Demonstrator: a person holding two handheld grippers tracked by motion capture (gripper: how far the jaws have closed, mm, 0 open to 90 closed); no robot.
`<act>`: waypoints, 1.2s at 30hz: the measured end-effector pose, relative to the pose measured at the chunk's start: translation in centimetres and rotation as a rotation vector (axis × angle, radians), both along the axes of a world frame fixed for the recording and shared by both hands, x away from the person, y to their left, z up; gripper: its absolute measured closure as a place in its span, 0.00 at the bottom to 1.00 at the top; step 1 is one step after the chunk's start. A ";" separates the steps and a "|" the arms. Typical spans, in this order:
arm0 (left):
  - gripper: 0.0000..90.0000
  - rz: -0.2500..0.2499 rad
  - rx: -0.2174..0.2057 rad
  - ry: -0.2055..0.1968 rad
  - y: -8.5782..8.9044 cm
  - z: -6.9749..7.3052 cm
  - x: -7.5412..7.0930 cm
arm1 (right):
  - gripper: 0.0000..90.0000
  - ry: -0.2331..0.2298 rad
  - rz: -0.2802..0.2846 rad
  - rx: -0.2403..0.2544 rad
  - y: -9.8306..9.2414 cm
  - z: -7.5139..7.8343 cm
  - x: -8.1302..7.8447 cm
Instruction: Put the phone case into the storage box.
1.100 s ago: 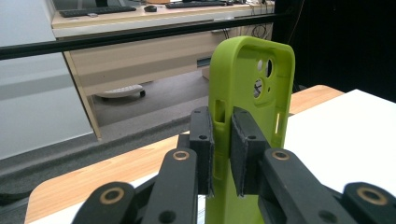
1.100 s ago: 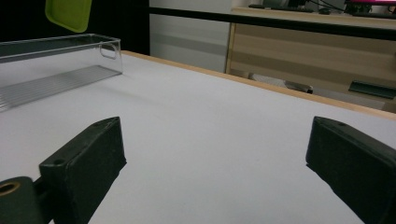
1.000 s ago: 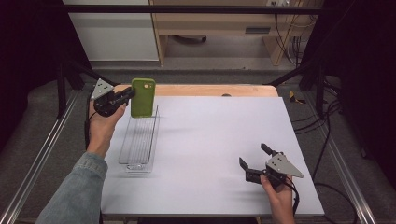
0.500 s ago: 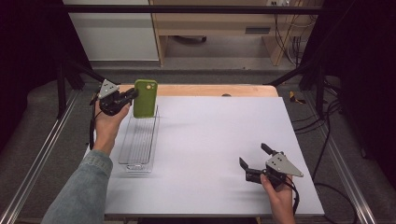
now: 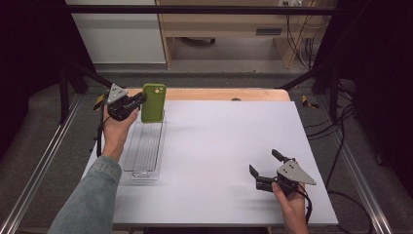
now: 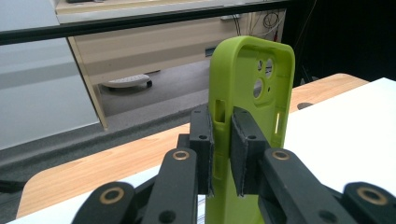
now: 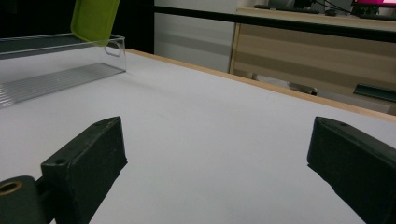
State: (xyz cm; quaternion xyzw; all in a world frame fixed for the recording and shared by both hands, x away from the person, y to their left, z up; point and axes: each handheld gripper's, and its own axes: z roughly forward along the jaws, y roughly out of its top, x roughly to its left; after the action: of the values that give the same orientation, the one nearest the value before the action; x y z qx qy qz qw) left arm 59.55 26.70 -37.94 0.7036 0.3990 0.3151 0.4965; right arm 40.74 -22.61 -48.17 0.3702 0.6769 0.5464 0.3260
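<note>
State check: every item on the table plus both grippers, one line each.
Lime green phone case: upright, clamped by one side edge, held over the tray's far end.
Clear plastic ribbed tray: flat on the table, nothing lying in it.
Left gripper: shut on the case edge.
Right gripper: open, nothing between its jaws, low over the white table top.

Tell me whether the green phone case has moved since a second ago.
Yes. The green phone case, held by the left tongs, has come slightly down toward the far end of the clear tray.
</note>
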 end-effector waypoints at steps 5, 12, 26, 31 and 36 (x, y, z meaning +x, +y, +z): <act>0.89 -0.001 0.005 0.004 -0.1 -0.2 0.1 | 0.05 -0.002 0.001 0.002 0.0 0.0 0.0; 0.89 0.006 0.006 0.010 0.0 -0.3 0.3 | 0.05 -0.003 0.003 0.001 0.0 0.0 0.0; 0.89 0.017 -0.001 0.026 0.2 -0.8 0.7 | 0.05 -0.002 0.005 0.000 0.0 0.0 0.0; 0.89 0.017 0.004 0.033 0.3 -1.0 0.8 | 0.05 -0.001 0.006 -0.001 0.1 0.0 0.0; 0.89 0.015 0.012 0.041 0.3 -1.1 0.9 | 0.05 0.000 0.007 -0.003 0.1 0.0 0.0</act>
State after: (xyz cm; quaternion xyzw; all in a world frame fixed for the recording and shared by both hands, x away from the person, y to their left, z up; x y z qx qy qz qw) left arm 60.43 26.99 -39.04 0.7098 0.4127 0.3068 0.4813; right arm 40.72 -22.53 -48.20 0.3674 0.6788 0.5467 0.3246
